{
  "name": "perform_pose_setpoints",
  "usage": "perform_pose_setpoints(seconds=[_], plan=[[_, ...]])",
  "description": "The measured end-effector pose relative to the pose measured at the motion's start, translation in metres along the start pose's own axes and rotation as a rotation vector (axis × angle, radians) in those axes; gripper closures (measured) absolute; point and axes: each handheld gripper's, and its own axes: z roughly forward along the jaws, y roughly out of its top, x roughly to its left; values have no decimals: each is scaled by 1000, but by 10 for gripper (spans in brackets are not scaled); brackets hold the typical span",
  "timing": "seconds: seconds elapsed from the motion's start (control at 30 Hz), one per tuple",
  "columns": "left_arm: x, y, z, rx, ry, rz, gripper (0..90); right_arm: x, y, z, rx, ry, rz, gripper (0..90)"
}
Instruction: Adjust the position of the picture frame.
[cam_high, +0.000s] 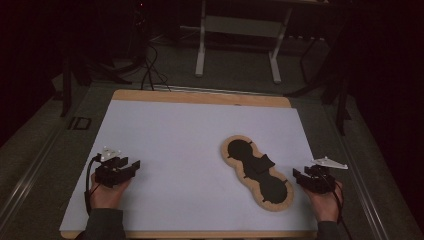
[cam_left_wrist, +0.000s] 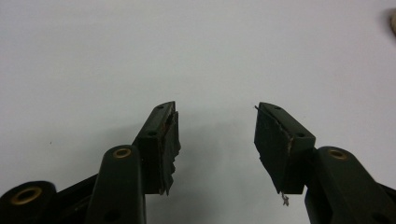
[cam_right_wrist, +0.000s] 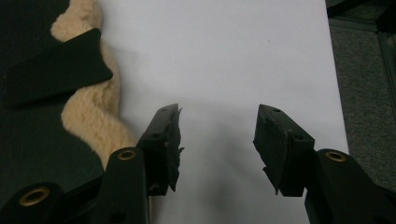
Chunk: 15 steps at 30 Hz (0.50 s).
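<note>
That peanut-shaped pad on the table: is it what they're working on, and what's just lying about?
Likely in the job:
fleece-edged pad
left gripper, open
right gripper, open
white table sheet

Just about:
white stand legs
floor cables

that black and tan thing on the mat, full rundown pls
The pad is a peanut-shaped piece lying flat on the white mat, toward the right, running diagonally. Black face, tan fleecy border, narrow waist with a black flap across it. The right gripper sits open just beside its near end; whether they touch can't be told.
</note>
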Motion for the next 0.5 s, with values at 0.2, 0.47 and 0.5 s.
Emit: perform_pose_setpoints(seconds=[0.2,0.47,0.5], plan=[[-3,0,2,16,-12,23,492,-6,-11,-7,5,19,12,525],[-3,1,1,14,-28,19,492,-3,-17,-4,24,14,-22,572],[-3,1,1,16,-28,20,492,0,-17,-5,25,3,-42,594]])
